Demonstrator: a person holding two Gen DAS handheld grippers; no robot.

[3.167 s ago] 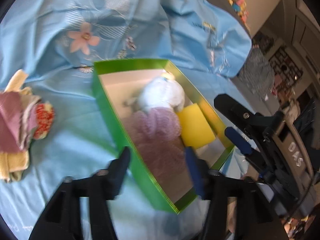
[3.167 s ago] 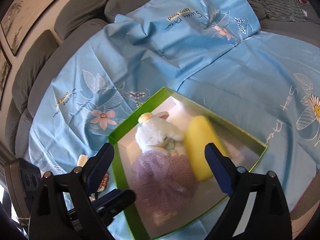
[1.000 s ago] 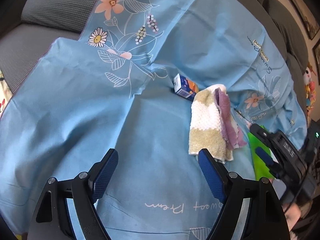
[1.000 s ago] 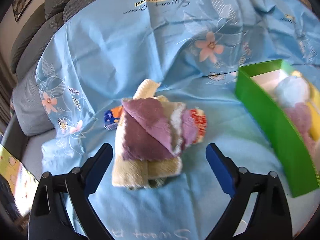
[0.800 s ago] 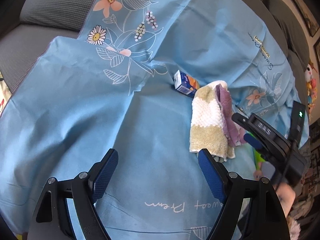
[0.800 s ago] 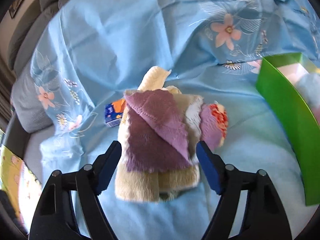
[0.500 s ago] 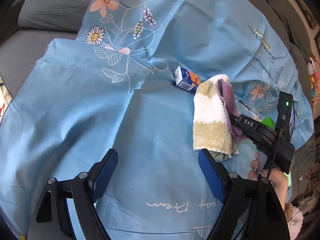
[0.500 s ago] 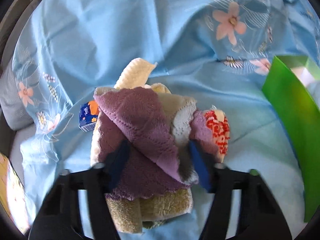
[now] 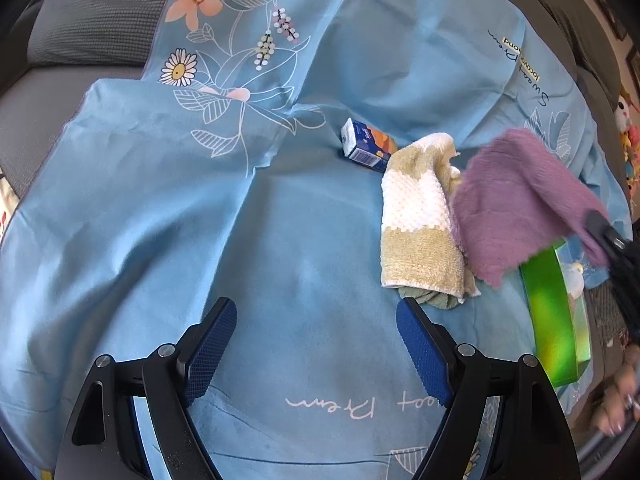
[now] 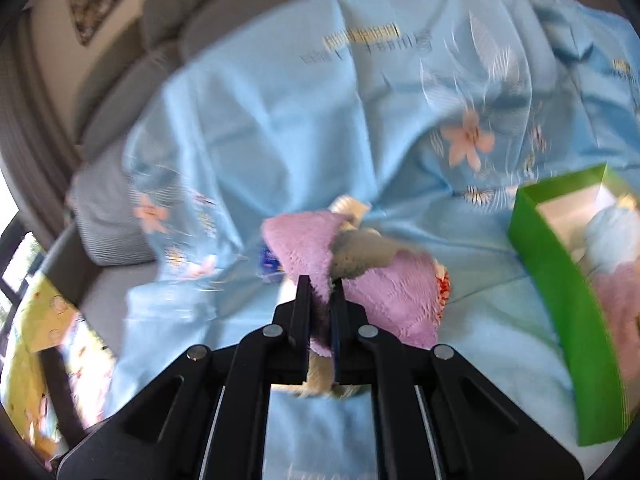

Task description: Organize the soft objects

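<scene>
Right gripper (image 10: 320, 292): I am keeping its jaws pinched nearly together on an edge of the purple cloth (image 9: 516, 204), which is hanging from it, lifted off the pile.
Left gripper (image 9: 316, 344): I am holding it wide apart over bare blue sheet (image 9: 160, 208), gripping nothing.
Purple cloth: it is drooping in a loose flap just right of the yellow-and-white towel (image 9: 420, 224) (the right wrist view is blurred, so I cannot tell how deep the bite is).
Handling: I am judging it light, limp and fuzzy; it is likely to sag and swing, so an edge or corner pinch is suiting it.
Green box (image 10: 560, 280): it is sitting to the right, already holding soft items, and I am taking it as the likely destination.
Small carton (image 9: 366, 146): it is lying just beyond the towel, touching or nearly so.
</scene>
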